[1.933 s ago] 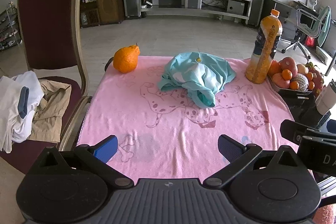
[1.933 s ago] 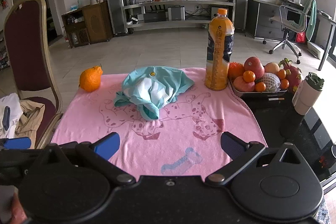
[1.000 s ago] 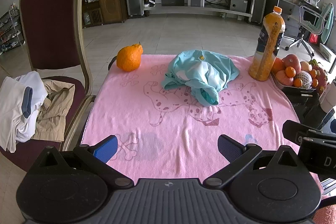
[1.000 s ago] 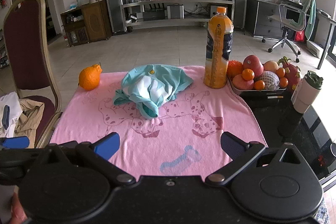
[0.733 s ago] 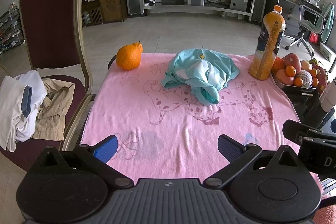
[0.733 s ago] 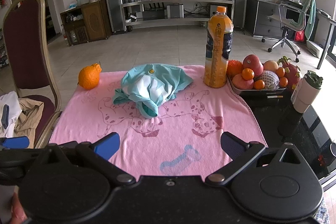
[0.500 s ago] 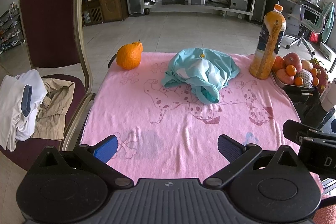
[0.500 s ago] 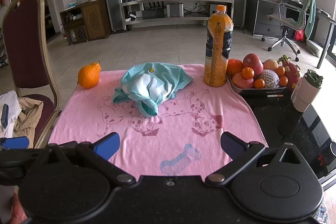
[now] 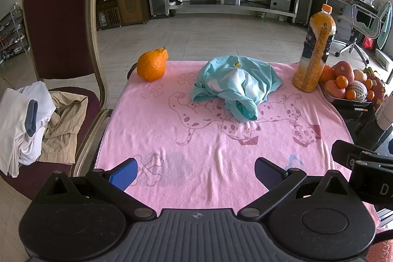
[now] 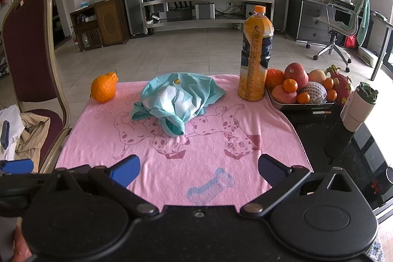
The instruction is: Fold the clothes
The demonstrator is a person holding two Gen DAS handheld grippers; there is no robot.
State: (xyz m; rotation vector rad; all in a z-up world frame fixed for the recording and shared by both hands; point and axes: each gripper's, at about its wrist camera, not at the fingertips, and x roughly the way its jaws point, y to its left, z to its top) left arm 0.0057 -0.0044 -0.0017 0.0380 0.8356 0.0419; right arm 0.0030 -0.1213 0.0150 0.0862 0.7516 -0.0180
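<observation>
A pink dog-print towel covers the counter, with a chair at its left holding white and beige clothes. The crumpled teal garment lies toward the towel's far side, between a large orange and a juice bottle. The left gripper and right gripper hover at the near edge, jaws spread, empty.

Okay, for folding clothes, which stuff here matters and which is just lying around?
For the job:
teal shirt, crumpled on the pink towel
clothes on the chair
left gripper and right gripper, both open

Lying about:
large orange
juice bottle
fruit tray
tumbler
</observation>
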